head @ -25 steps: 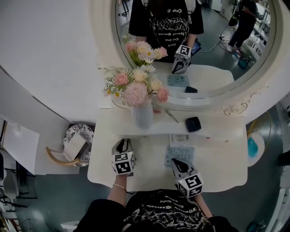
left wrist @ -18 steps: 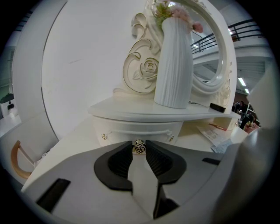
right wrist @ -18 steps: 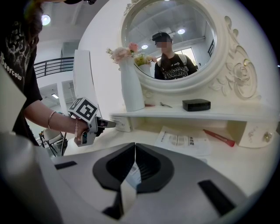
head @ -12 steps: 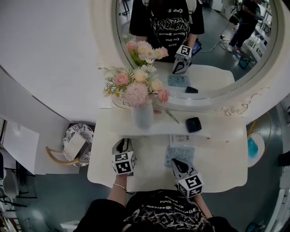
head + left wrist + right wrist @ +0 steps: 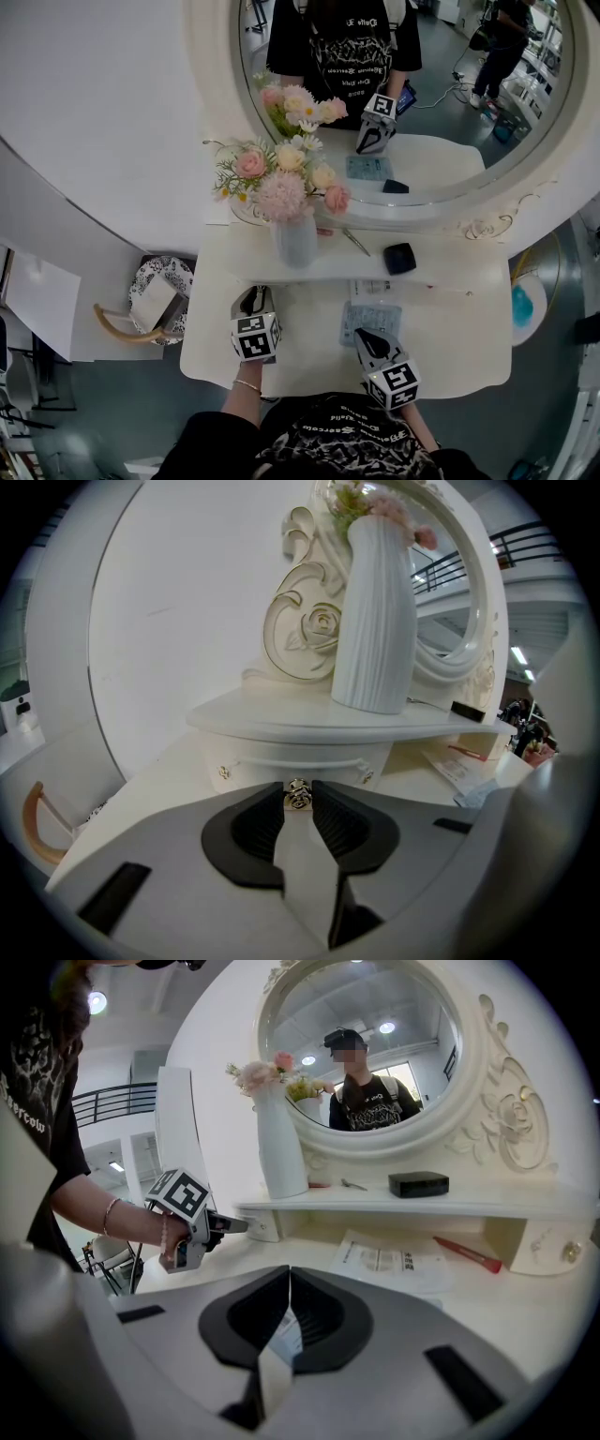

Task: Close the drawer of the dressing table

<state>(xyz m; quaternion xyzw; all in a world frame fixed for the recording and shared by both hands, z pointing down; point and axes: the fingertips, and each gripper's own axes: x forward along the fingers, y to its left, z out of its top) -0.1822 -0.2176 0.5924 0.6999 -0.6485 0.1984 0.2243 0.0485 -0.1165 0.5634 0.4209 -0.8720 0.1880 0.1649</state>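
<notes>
head cam: steep down on table (image 5: 450, 347) | L tool (image 5: 253, 296), R tool (image 5: 361, 336) cams: low, close | shared: vase (image 5: 296, 239)

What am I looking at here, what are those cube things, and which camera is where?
A person holds tongs in each hand; the patterned cubes are part of them. The top-down picture comes from a camera on the person's head. The other two come from cameras riding on the tongs, looking along their jaws. On the shelf of the white dressing table stand a vase of flowers and a black case; paper sheets and a red pen lie below. The left tongs pinch the small metal drawer knob. The right tongs are closed and empty.
</notes>
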